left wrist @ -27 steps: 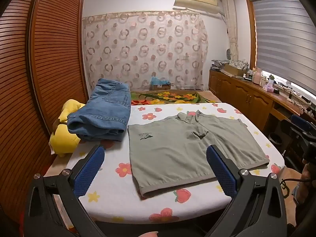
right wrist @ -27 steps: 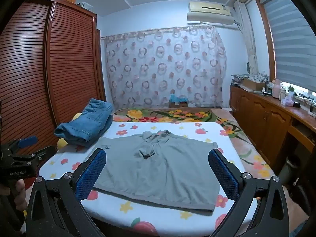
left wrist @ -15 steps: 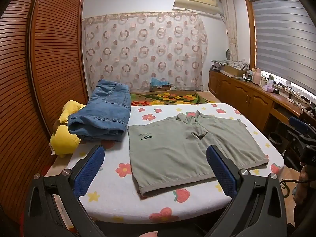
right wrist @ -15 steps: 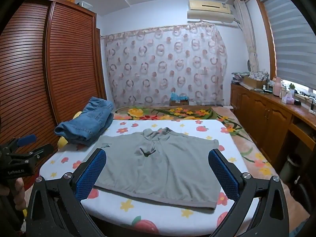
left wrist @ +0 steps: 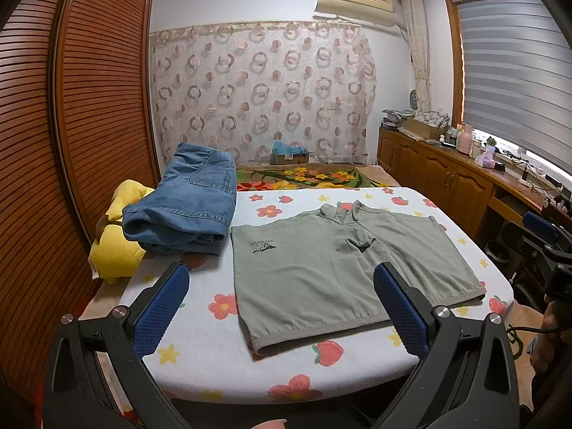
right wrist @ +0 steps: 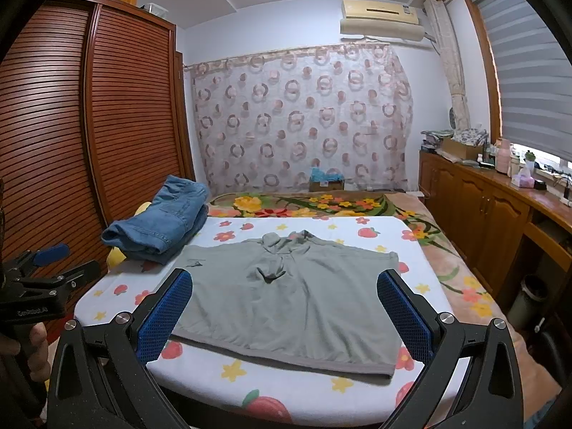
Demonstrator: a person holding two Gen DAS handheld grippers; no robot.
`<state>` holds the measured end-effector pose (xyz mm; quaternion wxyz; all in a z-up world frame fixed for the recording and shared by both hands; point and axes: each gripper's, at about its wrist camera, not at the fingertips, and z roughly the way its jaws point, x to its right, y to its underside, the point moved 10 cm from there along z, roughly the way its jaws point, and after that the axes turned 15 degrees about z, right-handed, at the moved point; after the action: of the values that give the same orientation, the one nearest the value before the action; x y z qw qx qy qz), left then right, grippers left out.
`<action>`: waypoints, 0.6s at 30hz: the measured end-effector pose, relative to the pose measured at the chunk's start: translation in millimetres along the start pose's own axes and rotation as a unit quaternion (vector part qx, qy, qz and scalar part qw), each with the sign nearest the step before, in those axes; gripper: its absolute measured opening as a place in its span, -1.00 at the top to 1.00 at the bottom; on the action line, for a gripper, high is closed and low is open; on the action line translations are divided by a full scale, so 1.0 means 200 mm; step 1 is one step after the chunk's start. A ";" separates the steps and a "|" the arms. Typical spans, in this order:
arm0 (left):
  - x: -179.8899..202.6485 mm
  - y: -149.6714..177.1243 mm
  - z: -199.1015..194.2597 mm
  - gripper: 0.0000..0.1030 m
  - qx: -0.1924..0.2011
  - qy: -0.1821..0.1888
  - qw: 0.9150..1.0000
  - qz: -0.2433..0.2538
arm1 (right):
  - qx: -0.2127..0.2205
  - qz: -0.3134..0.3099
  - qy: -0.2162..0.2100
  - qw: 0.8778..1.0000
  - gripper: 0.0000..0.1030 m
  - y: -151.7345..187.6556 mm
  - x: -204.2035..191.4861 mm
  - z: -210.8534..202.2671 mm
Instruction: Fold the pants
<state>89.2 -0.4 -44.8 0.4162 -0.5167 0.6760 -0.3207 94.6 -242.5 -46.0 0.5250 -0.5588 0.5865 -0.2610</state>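
Observation:
Grey-green shorts [left wrist: 343,268] [right wrist: 289,293] lie spread flat on a white flower-print bed cover [left wrist: 221,354] [right wrist: 293,389], waistband far, both leg hems toward me. My left gripper [left wrist: 282,307] hangs open before the bed's near edge, its blue pads empty, the left leg hem between them in the picture. My right gripper [right wrist: 286,312] is open too and empty, short of the hems. Each gripper shows at the edge of the other's view: the right [left wrist: 543,239] and the left [right wrist: 39,268].
Folded blue jeans [left wrist: 189,207] [right wrist: 164,221] rest on a yellow plush toy [left wrist: 114,246] at the bed's left side. A slatted wooden wardrobe [left wrist: 71,125] stands left. Wooden cabinets [right wrist: 493,214] line the right wall. A floral blanket [right wrist: 314,203] covers the far end.
Both grippers have risen slightly and stay wide open. The shorts have not moved.

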 end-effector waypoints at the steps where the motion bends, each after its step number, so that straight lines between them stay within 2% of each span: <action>1: 0.00 0.00 0.00 -1.00 0.000 -0.001 1.000 0.001 | 0.000 -0.001 0.000 1.000 -1.00 0.00 0.00 0.00; 18: 0.00 0.00 0.00 -1.00 0.001 0.000 1.000 -0.001 | 0.002 -0.003 0.001 1.000 -1.00 0.00 0.00 0.00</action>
<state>89.3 -0.2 -44.6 0.4164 -0.5169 0.6752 -0.3218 93.9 -241.7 -46.6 0.5249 -0.5593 0.5849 -0.2638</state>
